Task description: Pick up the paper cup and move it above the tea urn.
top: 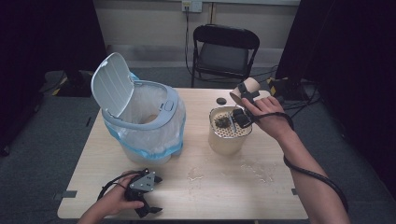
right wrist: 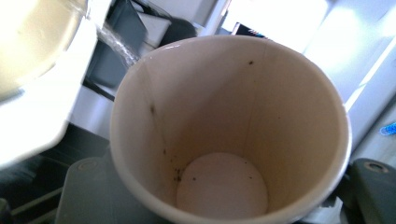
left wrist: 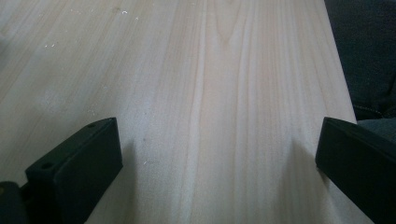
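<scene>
A paper cup [top: 246, 89] is gripped between the jaws of the right hand-held gripper [top: 247, 95], tipped on its side above the worktop's [top: 210, 186] far right area, with its mouth turned toward the far-left. In the right gripper view the cup [right wrist: 224, 130] is seen from its open end: the inside is empty, a pale round bottom is visible, and a few dark specks are stuck along the inner wall (some near the seam). The jaws are pressed against the cup's two sides.

Just below the cup, a beige round container [top: 229, 133] with a perforated strainer insert is stood on the worktop, right of its middle; a clump of dark wet residue [top: 222, 122] is lying on the strainer. A small dark round object [top: 221, 101] is set near the far edge. A white bin [top: 144, 121] lined with a blue-trimmed plastic bag is placed at the left side of the worktop, its lid raised.

The left hand-held gripper [top: 148, 196] is rested near the front edge, left of centre, with its jaws spread wide and nothing between them; bare wood [left wrist: 210, 116] is seen there in the left gripper view. Scattered droplets [top: 254, 168] are spread over the worktop toward the front right.
</scene>
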The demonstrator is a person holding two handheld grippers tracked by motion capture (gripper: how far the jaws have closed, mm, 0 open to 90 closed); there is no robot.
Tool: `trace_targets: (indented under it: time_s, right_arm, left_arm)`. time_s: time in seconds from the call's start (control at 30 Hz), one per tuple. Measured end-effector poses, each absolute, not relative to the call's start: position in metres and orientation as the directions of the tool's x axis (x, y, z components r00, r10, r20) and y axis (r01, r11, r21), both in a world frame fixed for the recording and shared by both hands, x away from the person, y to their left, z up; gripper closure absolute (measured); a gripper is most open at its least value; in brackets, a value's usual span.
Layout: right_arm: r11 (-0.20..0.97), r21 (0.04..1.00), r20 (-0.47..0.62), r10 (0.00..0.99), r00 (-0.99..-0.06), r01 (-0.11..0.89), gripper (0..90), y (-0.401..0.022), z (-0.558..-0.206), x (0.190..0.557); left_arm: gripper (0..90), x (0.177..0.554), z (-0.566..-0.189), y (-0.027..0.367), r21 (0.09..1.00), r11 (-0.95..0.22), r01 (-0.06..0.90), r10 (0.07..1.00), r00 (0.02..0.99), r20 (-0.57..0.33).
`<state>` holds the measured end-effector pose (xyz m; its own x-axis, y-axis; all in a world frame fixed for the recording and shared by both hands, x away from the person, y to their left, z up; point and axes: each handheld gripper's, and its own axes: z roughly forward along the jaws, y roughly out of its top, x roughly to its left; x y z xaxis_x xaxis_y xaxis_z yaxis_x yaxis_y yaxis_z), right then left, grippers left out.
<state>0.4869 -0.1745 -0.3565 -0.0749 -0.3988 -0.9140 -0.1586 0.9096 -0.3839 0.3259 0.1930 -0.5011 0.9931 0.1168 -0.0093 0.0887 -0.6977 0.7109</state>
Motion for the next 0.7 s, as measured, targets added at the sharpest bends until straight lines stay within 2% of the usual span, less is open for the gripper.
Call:
trace_targets:
  time_s: [0.07, 0.1, 0.13, 0.2, 0.3, 0.4, 0.53, 0.7]
  right_arm:
    - [0.959, -0.236, -0.946, -0.264, -0.189, -0.158, 30.4, -0.177, -0.349, 0.49]
    - [0.959, -0.236, -0.946, -0.264, -0.189, -0.158, 30.4, -0.177, -0.349, 0.49]
    - [0.985, -0.103, -0.951, -0.137, -0.277, -0.135, 30.2, -0.183, -0.343, 0.494]
    - [0.994, 0.044, -0.927, 0.001, -0.374, -0.105, 30.2, -0.189, -0.339, 0.496]
    - [0.968, 0.243, -0.859, 0.186, -0.477, -0.06, 30.1, -0.199, -0.334, 0.499]
    - [0.915, 0.403, -0.764, 0.333, -0.553, -0.005, 30.1, -0.206, -0.33, 0.5]
    - [0.841, 0.538, -0.631, 0.45, -0.632, 0.062, 30.1, -0.211, -0.328, 0.502]
    - [0.743, 0.651, -0.476, 0.558, -0.68, 0.155, 30.1, -0.215, -0.329, 0.503]
  left_arm:
    - [0.0, 0.326, -0.501, 0.193, 0.71, -0.699, 0.088, 0.115, 0.993, -0.01]
    - [0.0, 0.326, -0.501, 0.193, 0.71, -0.699, 0.088, 0.115, 0.993, -0.01]
    - [0.0, 0.326, -0.501, 0.193, 0.71, -0.699, 0.088, 0.115, 0.993, -0.01]
    - [0.0, 0.326, -0.501, 0.193, 0.711, -0.698, 0.088, 0.116, 0.993, -0.01]
    - [0.0, 0.326, -0.502, 0.193, 0.715, -0.694, 0.086, 0.112, 0.994, -0.011]
    - [0.0, 0.327, -0.502, 0.193, 0.715, -0.694, 0.083, 0.11, 0.994, -0.009]
    - [0.0, 0.327, -0.502, 0.192, 0.715, -0.694, 0.084, 0.109, 0.994, -0.01]
    - [0.0, 0.327, -0.502, 0.192, 0.718, -0.692, 0.078, 0.107, 0.994, -0.005]
